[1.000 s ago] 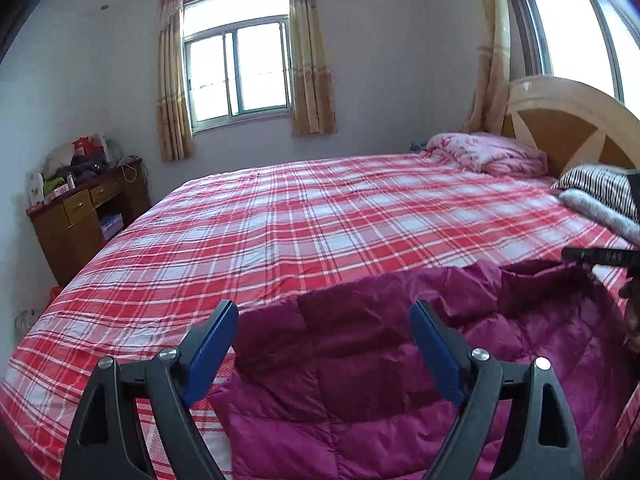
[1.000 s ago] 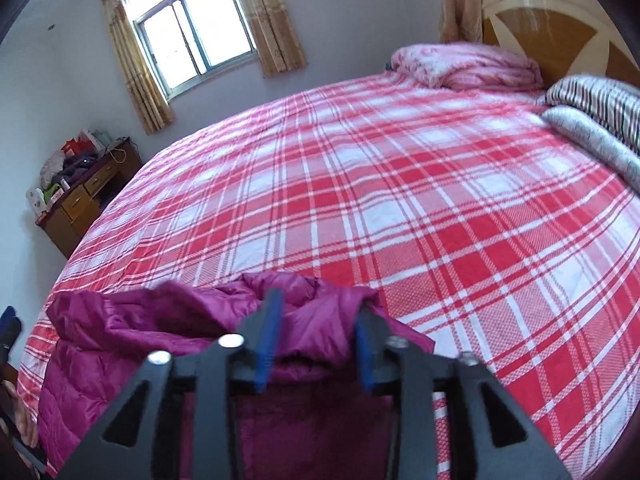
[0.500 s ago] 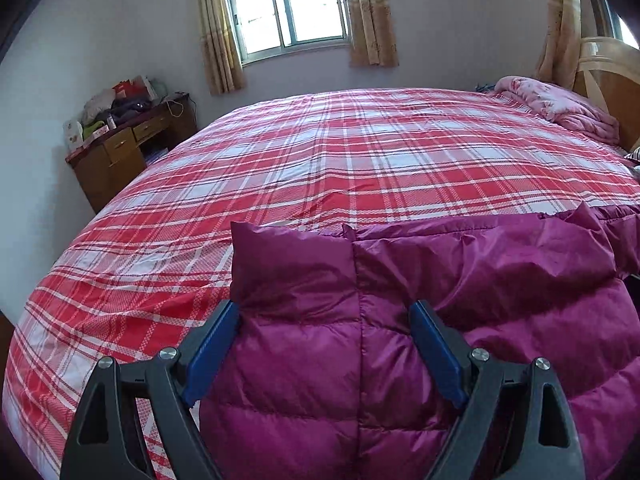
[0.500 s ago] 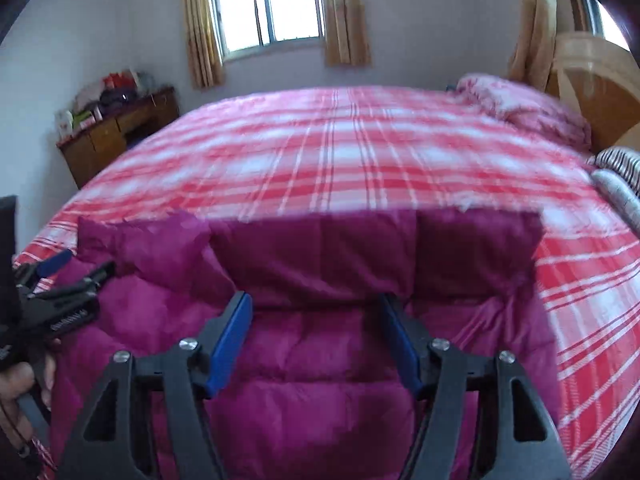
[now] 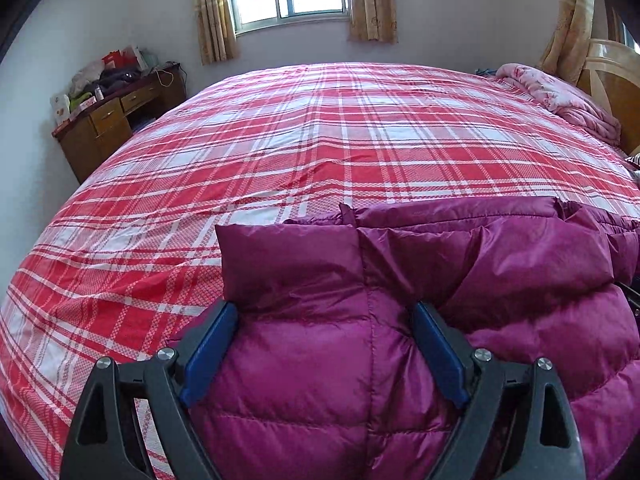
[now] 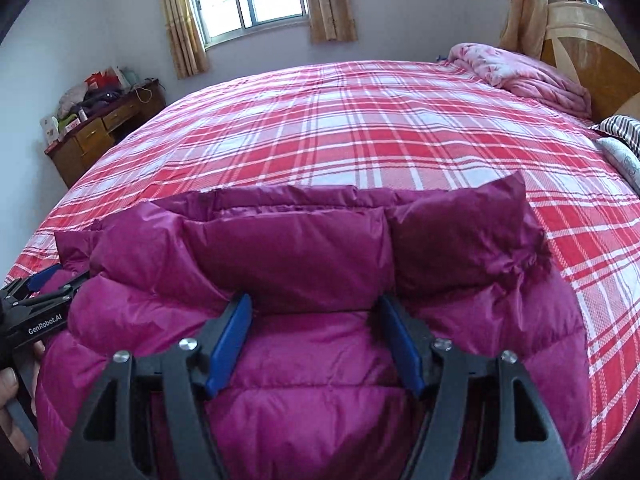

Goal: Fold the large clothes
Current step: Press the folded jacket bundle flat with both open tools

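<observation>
A magenta quilted down jacket [image 5: 400,320] lies folded at the near edge of the bed; it also shows in the right wrist view [image 6: 304,264]. My left gripper [image 5: 324,352] is open, its blue pads [image 5: 208,356] spread wide over the jacket's left part. My right gripper [image 6: 314,344] is open too, with its pads [image 6: 230,344] over the jacket's right part. Neither holds cloth. The left gripper also shows at the left edge of the right wrist view [image 6: 36,304].
The bed has a red and white plaid cover [image 5: 340,140]. A pink quilt [image 6: 520,76] and striped pillows [image 6: 622,132] lie by the wooden headboard [image 6: 592,52]. A wooden desk [image 5: 116,120] with clutter stands against the left wall under a curtained window.
The right gripper opened and let go of the jacket, which now lies folded over. Both grippers moved closer over the jacket and tilted down.
</observation>
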Motion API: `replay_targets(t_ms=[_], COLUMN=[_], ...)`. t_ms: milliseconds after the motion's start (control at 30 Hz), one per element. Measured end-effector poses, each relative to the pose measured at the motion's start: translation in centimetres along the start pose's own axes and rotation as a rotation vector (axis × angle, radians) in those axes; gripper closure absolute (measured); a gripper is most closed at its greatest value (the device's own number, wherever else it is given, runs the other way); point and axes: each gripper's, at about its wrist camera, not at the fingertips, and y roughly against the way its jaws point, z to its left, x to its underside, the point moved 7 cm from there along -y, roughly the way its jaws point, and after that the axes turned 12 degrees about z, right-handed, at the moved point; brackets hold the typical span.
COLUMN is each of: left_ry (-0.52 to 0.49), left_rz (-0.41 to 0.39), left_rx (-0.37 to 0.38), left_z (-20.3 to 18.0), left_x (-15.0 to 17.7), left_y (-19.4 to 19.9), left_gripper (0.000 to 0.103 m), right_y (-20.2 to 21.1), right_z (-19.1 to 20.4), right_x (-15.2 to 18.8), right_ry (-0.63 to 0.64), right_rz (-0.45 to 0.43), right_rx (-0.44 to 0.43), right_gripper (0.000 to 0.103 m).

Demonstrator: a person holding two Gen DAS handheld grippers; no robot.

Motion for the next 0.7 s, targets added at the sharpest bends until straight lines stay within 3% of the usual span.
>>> replay_targets(t_ms=[700], left_ry=[-0.014], left_rz=[0.057], left_rx=[-0.017], left_z=[-0.3], left_x=[0.1], left_y=[-1.4], left_gripper=[0.009], right_y=[-1.5], right_z=[-0.2], right_x=[0.1], right_ry=[0.004], right_rz=[0.056], right_rx=[0.042], right_gripper=[0.030])
